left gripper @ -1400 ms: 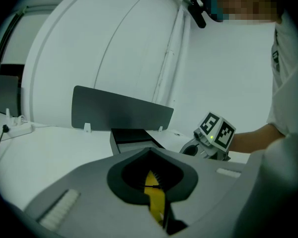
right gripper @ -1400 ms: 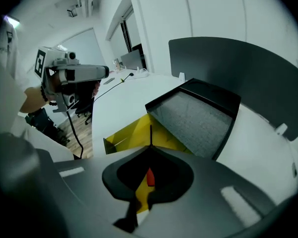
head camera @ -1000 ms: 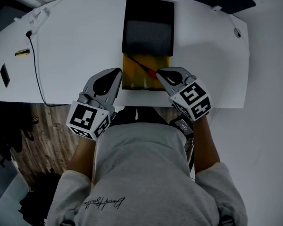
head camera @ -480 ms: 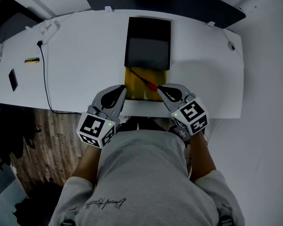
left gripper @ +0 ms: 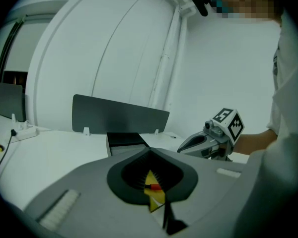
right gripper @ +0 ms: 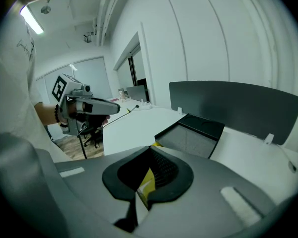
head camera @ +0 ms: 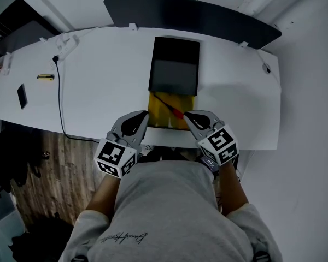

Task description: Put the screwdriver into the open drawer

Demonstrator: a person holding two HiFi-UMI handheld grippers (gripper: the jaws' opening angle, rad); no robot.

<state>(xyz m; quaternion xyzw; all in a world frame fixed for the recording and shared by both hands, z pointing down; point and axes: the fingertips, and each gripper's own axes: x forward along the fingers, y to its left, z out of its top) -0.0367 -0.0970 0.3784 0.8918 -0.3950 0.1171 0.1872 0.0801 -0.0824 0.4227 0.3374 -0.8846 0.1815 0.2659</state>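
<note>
Lying in yellow drawer [head camera: 157, 115], screwdriver [head camera: 168, 105] sits near R gripper [head camera: 187, 115]; it & L gripper [head camera: 144, 115] both closed, empty.

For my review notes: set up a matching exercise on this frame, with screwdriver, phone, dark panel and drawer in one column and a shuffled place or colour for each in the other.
Things:
1 screwdriver
2 phone
3 dark panel
4 drawer

Places and colours:
A stands along the far edge of the desk
B yellow inside, pulled open
C lies flat near the desk's left end
D lies slantwise in the drawer, red handle

Pairs: 1-D, 2-C, 3-A, 4-B
</note>
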